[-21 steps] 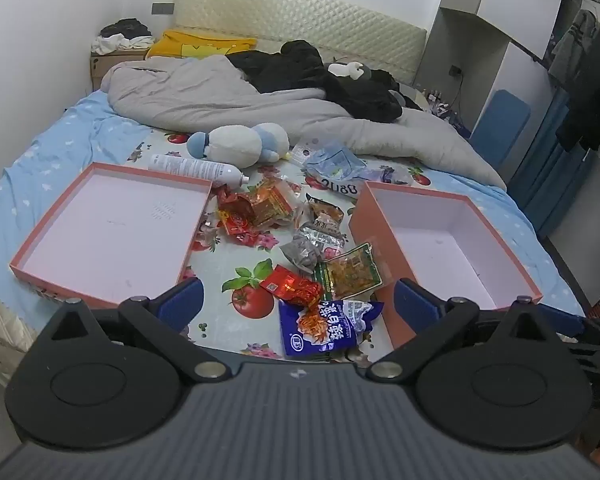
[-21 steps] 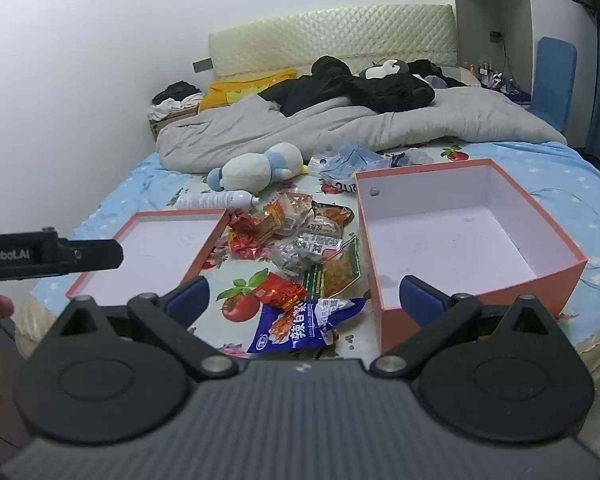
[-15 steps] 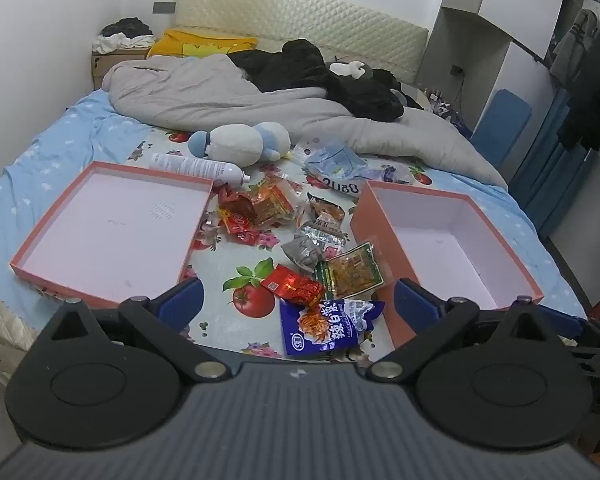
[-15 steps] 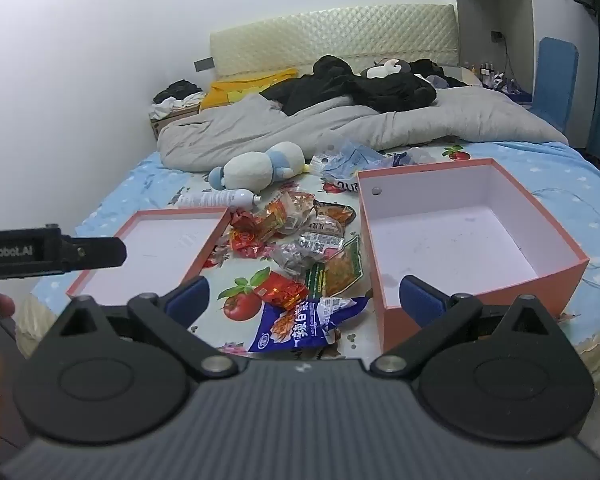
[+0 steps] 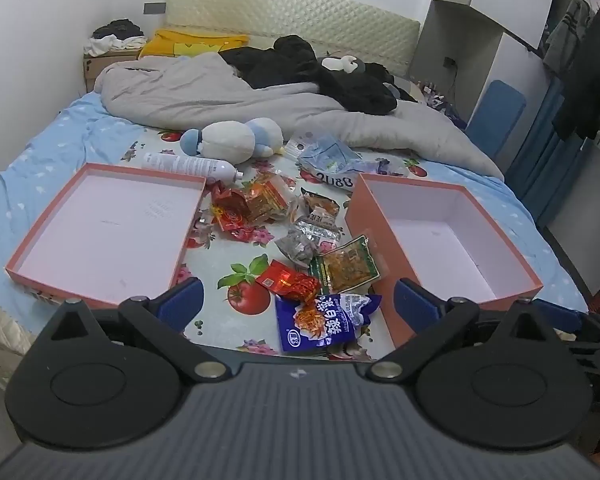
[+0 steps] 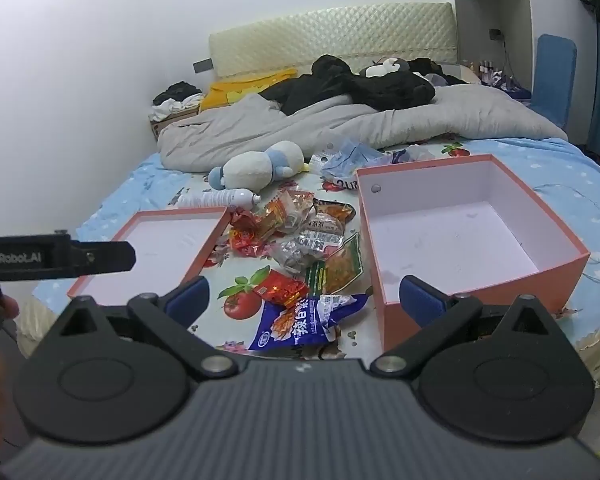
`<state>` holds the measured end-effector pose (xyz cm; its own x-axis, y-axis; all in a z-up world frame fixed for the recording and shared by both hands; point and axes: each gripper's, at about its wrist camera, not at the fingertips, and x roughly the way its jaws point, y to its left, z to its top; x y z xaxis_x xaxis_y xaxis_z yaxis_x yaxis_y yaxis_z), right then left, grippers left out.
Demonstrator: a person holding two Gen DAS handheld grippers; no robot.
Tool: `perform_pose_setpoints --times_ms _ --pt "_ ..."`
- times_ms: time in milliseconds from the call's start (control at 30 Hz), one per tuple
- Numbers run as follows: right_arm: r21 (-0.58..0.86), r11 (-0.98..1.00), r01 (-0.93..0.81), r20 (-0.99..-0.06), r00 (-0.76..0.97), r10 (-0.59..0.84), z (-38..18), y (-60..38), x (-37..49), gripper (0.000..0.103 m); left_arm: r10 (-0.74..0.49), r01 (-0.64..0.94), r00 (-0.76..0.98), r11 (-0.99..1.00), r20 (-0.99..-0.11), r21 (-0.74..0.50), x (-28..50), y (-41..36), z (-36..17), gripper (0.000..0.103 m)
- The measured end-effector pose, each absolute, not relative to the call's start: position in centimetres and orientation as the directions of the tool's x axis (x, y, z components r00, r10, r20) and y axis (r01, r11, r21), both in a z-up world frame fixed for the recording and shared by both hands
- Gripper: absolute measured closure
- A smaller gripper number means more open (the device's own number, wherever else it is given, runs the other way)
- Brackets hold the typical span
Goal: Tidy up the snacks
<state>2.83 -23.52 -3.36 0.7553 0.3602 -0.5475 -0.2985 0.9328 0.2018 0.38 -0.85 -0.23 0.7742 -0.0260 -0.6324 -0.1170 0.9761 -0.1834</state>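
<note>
Both grippers, left gripper (image 5: 296, 306) and right gripper (image 6: 305, 297), hovering with fingers spread wide, empty. Snack packets (image 5: 296, 232) heaped on the bed between shallow lid (image 5: 104, 236) and deep box (image 5: 452, 240). Likely light, crinkly, slippery; best pinched at the blue packet (image 5: 320, 324) by its near edge seam.

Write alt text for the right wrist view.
A heap of snack packets lies on a bed between a shallow pink lid on the left and a deeper, empty pink box on the right. The right tongs hang open in the foreground above a blue packet, holding nothing.
</note>
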Motion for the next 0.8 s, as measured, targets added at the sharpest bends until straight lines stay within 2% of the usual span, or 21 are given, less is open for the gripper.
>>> perform_pose_setpoints --times_ms 800 --pt "0.223 0.929 -0.296 -0.551 0.748 0.371 -3.86 -23.8 2.14 0.0 -0.011 -0.131 0.775 0.975 -0.631 -0.178 0.49 -1.22 -0.96 0.0"
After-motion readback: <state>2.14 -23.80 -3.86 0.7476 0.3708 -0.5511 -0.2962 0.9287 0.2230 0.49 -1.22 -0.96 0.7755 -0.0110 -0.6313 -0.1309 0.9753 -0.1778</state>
